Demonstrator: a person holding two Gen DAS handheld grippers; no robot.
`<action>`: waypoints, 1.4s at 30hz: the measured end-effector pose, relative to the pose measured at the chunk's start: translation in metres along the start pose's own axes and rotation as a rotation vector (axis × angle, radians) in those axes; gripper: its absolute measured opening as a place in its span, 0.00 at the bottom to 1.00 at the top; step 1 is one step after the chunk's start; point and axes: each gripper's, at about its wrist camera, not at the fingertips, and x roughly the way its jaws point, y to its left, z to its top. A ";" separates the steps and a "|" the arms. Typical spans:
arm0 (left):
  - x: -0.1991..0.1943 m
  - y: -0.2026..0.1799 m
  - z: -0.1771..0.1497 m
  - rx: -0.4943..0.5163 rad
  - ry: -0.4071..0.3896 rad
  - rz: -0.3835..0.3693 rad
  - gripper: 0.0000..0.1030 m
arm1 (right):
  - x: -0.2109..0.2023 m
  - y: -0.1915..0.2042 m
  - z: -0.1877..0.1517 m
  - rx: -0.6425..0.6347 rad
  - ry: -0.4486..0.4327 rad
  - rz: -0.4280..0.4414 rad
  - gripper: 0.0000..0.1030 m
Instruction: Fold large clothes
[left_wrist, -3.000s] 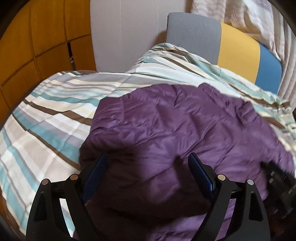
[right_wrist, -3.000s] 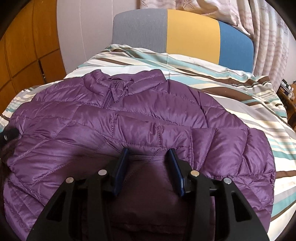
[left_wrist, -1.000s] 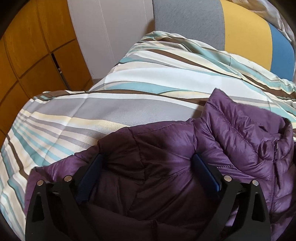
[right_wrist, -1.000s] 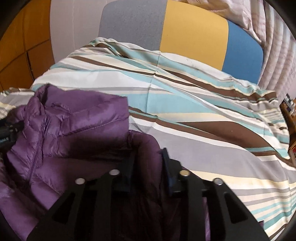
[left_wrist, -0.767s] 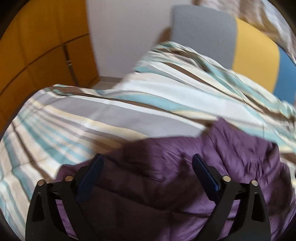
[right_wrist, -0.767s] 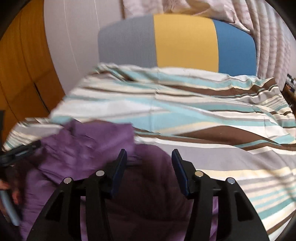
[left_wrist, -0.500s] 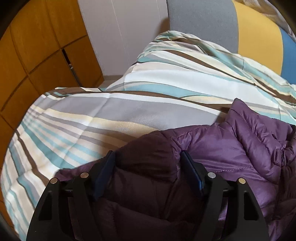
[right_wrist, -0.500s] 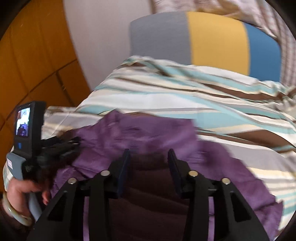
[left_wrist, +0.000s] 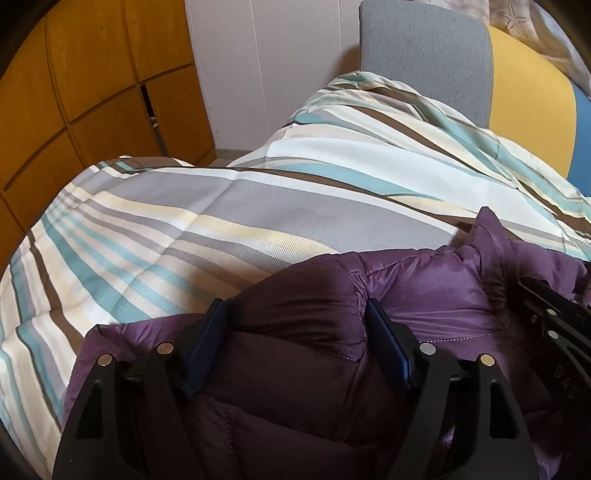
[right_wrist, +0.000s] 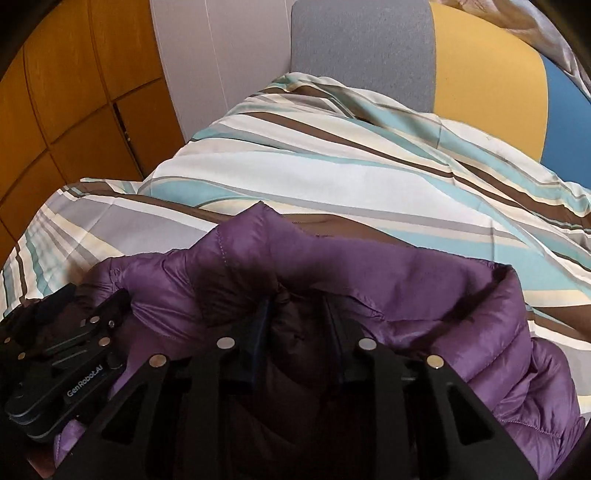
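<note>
A purple quilted jacket (left_wrist: 424, 288) lies bunched on the striped bedcover (left_wrist: 258, 206). My left gripper (left_wrist: 295, 310) has a thick puffy fold of it filling the gap between the blue pads; its jaws are opening slightly. The right gripper (left_wrist: 554, 332) shows at the right edge of the left wrist view, close beside the collar. In the right wrist view the jacket (right_wrist: 369, 273) is drawn up in a ridge. My right gripper (right_wrist: 295, 306) is closing, with dark bunched fabric pinched between its pads. The left gripper (right_wrist: 66, 354) sits just to its left.
The striped bedcover (right_wrist: 332, 177) spreads beyond the jacket toward a grey, yellow and blue headboard (left_wrist: 424, 55). An orange wooden wardrobe (left_wrist: 74, 92) stands at the left, with a white wall (left_wrist: 266, 74) beside it.
The right gripper has swung left with its jacket part and now sits next to the left gripper. Both pairs of jaws have narrowed onto the fabric. The left gripper shifted a little.
</note>
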 end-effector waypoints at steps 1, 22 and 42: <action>0.000 0.000 0.000 0.001 0.000 0.000 0.76 | -0.002 -0.004 0.000 0.015 -0.007 0.026 0.25; -0.119 0.053 -0.080 0.011 -0.150 -0.042 0.89 | -0.154 -0.045 -0.135 0.236 -0.026 0.007 0.15; -0.178 0.117 -0.168 0.097 0.009 -0.285 0.94 | -0.305 -0.032 -0.230 0.204 -0.099 0.001 0.65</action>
